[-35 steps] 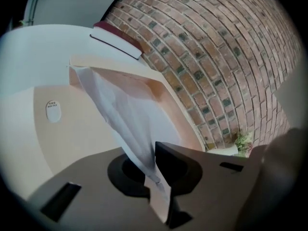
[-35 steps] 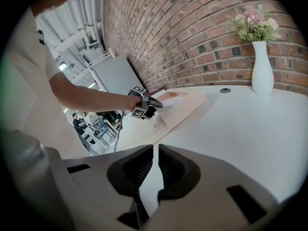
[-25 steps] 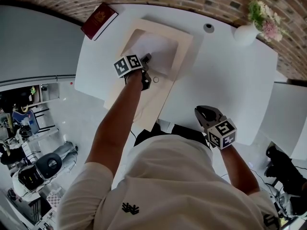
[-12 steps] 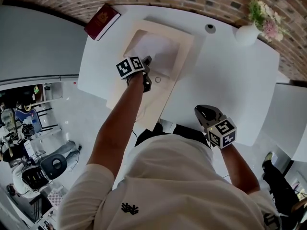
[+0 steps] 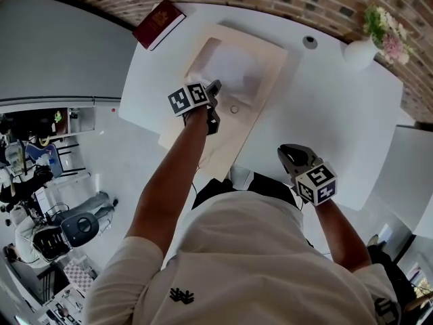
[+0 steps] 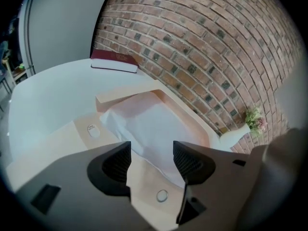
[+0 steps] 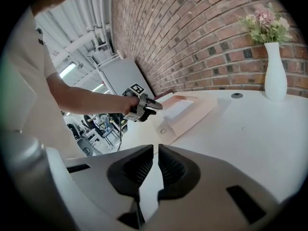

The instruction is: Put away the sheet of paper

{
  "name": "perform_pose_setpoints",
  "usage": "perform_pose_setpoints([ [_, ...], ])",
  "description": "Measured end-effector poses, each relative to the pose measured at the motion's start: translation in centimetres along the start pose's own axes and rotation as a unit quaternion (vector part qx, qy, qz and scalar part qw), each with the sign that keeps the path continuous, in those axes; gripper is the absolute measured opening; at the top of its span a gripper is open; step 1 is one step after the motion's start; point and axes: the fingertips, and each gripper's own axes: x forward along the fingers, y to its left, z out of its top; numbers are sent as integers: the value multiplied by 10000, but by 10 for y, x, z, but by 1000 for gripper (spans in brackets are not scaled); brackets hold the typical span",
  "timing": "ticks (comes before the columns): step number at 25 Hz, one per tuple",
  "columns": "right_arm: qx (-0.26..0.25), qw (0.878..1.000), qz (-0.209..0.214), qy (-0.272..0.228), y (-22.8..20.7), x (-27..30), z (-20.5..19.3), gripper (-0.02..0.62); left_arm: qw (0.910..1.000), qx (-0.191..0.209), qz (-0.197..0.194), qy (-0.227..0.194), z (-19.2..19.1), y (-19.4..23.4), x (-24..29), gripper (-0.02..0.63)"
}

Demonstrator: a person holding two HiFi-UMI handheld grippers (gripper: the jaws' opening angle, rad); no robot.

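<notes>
My left gripper (image 5: 215, 87) hangs over the near part of the beige folder (image 5: 270, 59), its jaws spread wide with nothing between them. The sheet of paper (image 5: 230, 66) lies just ahead of the gripper, tucked into the folder's open pocket, a little rumpled at its near edge. In the left gripper view the paper (image 6: 154, 124) shows through the gap between the jaws, clear of both pads. A small round snap (image 6: 162, 195) sits on the folder just below the jaws. Beyond the gripper and to its left, a red book (image 5: 160, 23) lies at the far edge of the white surface (image 5: 325, 114).

My right gripper (image 5: 287, 151) is well apart from the folder, over bare surface. Its jaws are drawn almost together and hold nothing. A white vase (image 7: 275, 71) of flowers stands far ahead of it by the brick wall.
</notes>
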Motion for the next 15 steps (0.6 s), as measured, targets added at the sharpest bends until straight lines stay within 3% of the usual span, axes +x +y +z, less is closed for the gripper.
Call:
perform_pose_setpoints([
  [9,-468,9988,-150,-82,61,8,9,49,9975,164,-663,-151,-13,8,-64,265],
  [14,-659,9975,-241,-122,108,18,11,44,9904,331,-1313,-281,-23,13,-119,261],
  [15,-688,9972,-272,-140,116,21,11,43,9884,351,-1445,-315,-25,16,-131,233],
])
